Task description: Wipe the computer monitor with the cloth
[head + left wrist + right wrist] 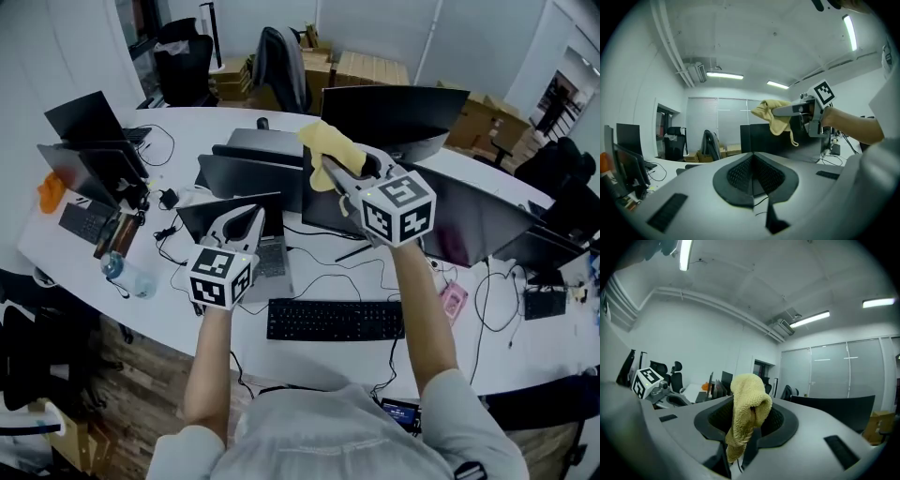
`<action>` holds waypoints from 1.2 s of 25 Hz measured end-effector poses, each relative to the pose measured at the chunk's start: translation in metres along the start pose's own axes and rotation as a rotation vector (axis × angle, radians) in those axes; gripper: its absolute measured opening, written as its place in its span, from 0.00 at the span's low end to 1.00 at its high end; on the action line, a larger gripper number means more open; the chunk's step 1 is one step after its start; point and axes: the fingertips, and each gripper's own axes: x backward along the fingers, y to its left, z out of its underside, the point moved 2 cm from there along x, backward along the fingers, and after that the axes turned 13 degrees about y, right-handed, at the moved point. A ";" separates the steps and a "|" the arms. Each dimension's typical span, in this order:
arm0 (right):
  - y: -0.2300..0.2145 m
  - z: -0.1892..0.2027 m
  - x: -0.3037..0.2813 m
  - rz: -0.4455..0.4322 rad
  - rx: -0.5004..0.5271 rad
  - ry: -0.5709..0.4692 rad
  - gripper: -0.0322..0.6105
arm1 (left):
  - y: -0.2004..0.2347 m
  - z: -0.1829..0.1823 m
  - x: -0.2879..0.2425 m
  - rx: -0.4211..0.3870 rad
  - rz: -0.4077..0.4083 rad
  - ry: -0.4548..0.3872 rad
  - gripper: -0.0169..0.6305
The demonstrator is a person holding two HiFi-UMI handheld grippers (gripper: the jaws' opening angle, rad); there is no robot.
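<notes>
My right gripper (330,167) is shut on a yellow cloth (328,143), raised above the desk in front of a wide dark monitor (469,225). In the right gripper view the cloth (747,406) hangs bunched between the jaws, and a dark monitor (834,408) stands off to the right. The left gripper (246,214) sits lower and to the left, over the desk, shut with nothing in it. In the left gripper view its jaws meet at the middle (752,161), and the right gripper (780,111) with the cloth (776,117) shows ahead, before a dark monitor (759,138).
A black keyboard (336,319) lies at the desk's near edge. Laptops (94,122), a water bottle (127,274) and an orange object (52,192) are at the left, with cables across the white desk (187,127). More monitors (394,112), a chair (281,66) and cardboard boxes (370,66) stand behind.
</notes>
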 end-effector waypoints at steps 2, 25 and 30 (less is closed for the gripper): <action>-0.001 -0.011 -0.016 0.036 0.015 0.004 0.29 | 0.009 0.000 -0.009 0.003 0.039 -0.006 0.06; -0.023 -0.008 -0.069 0.280 0.085 0.240 0.29 | 0.036 0.005 -0.043 -0.033 0.206 0.004 0.06; -0.028 -0.004 -0.061 0.290 0.074 0.262 0.29 | 0.028 0.004 -0.039 -0.035 0.222 0.008 0.06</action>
